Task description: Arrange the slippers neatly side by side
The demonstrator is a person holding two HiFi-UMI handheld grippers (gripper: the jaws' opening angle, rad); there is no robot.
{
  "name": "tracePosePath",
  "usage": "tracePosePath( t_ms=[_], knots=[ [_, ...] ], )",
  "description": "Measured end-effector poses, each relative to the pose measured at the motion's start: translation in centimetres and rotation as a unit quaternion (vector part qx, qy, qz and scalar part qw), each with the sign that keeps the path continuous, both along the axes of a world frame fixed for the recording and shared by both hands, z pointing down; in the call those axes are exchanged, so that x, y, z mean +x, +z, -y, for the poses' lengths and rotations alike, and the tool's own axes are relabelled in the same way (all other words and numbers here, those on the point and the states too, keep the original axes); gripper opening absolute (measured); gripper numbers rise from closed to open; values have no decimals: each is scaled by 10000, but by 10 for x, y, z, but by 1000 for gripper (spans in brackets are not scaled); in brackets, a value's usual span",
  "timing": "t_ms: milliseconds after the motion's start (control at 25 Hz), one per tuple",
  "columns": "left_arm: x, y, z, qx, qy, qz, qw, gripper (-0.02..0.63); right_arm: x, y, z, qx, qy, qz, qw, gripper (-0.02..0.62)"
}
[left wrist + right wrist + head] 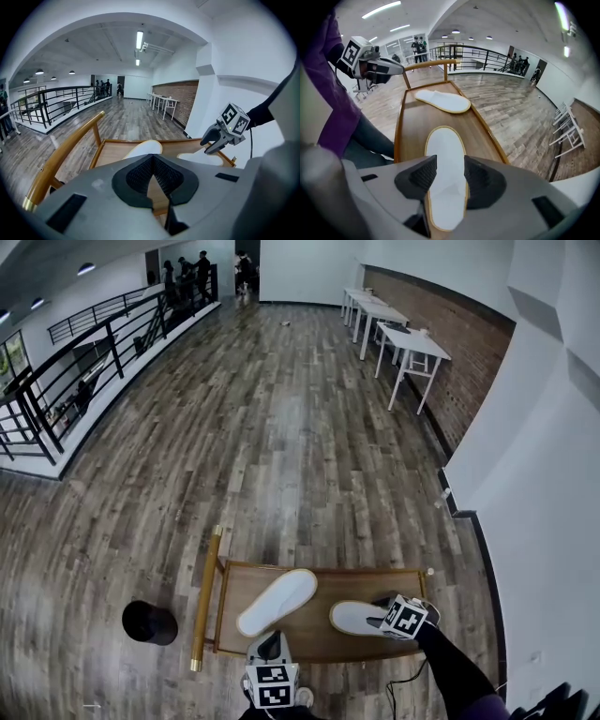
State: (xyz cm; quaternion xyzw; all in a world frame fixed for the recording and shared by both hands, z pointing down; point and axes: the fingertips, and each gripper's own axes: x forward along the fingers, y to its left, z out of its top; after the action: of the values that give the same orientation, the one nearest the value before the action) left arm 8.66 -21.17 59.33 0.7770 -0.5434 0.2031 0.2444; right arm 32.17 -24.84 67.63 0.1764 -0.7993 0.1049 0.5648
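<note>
Two white slippers lie soles up on a wooden tray. The left slipper lies slanted; the right slipper lies almost crosswise. My right gripper hangs over the right slipper's end. In the right gripper view its jaws stand open, the near slipper lies flat on the tray below the gap, and the pads do not touch it. The far slipper lies beyond. My left gripper is at the tray's near edge, shut and empty, behind the left slipper.
A wooden handle bar runs along the tray's left side. A black round bin stands on the plank floor to its left. A white wall rises at the right, white tables stand far back, and a black railing runs at the left.
</note>
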Motion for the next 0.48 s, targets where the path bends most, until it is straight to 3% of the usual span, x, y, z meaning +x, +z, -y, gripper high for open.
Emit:
tracePosePath(
  t_ms=[240,480],
  knots=[
    [4,6,3,9,87,64,9999,-2,11,22,-3,-458,-589,-700,9947,158],
    [4,8,4,-45,79,110,9999,-2,10,34,-3,-737,-541,-650,9937,158]
  ],
)
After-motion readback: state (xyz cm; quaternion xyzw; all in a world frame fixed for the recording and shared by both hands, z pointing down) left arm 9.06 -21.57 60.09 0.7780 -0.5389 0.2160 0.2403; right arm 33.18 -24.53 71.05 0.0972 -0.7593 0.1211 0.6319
